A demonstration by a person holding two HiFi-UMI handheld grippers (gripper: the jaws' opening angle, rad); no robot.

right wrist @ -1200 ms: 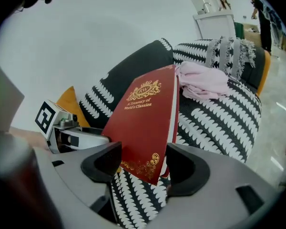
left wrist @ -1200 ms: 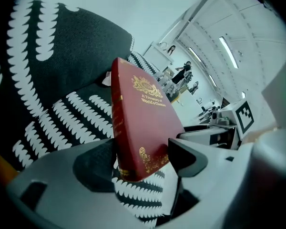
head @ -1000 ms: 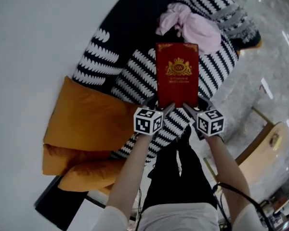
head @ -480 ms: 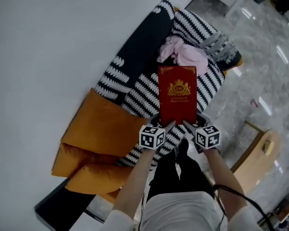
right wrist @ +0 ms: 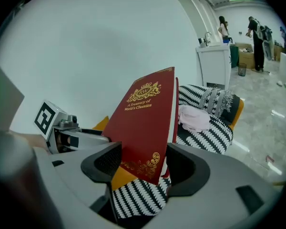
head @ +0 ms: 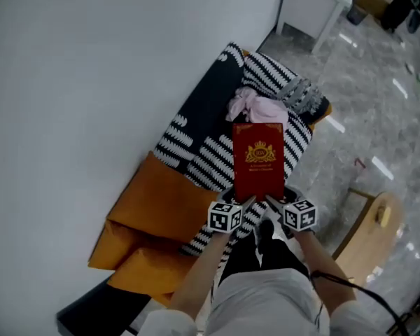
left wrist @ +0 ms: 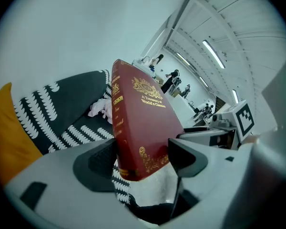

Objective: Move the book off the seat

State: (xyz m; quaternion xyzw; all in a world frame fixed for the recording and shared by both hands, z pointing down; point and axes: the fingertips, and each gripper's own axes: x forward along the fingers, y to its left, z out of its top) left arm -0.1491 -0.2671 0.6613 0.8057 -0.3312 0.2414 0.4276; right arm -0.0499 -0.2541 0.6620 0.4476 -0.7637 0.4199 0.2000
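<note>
Soft, even indoor light throughout; the head view is the dimmest, greyish, with bright streaks of glare on the polished floor; ceiling strip lights glow in the left gripper view; both gripper views bulge heavily and go black at the corners; the book is sharp, its gold print legible; the closest foreground is soft; shadows are faint.

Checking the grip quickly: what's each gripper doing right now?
Left gripper: closed on the red book, at its lower corner.
Right gripper: closed on the same book.
</note>
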